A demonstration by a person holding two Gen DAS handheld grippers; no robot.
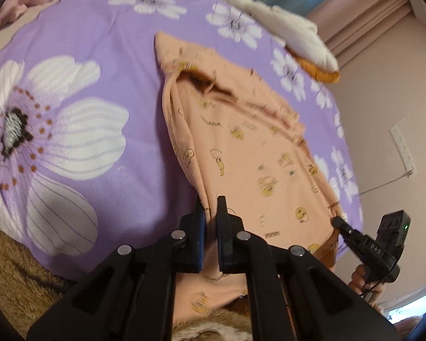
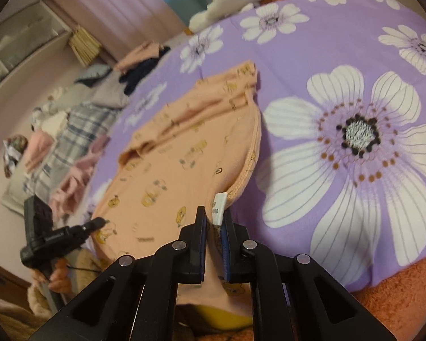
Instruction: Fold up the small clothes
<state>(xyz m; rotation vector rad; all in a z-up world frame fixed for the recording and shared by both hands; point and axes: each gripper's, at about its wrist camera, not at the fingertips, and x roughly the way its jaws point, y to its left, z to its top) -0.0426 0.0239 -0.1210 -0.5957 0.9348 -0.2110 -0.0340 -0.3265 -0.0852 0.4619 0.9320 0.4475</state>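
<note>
Your left gripper is clamped on the near edge of the peach shirt, which lies spread on the purple floral blanket. Your right gripper pinches the shirt's other near corner, jaws closed on the fabric beside its white tag. A plush toy sits beyond the shirt.

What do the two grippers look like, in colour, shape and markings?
Both are black plastic. The left gripper and right gripper each have two flat fingers with blue pads, on angular arms with round silver pins. Seen from the left wrist view, the right gripper has a boxy black unit with a green light, white lettering too small to read, and a thin black cable.
</note>
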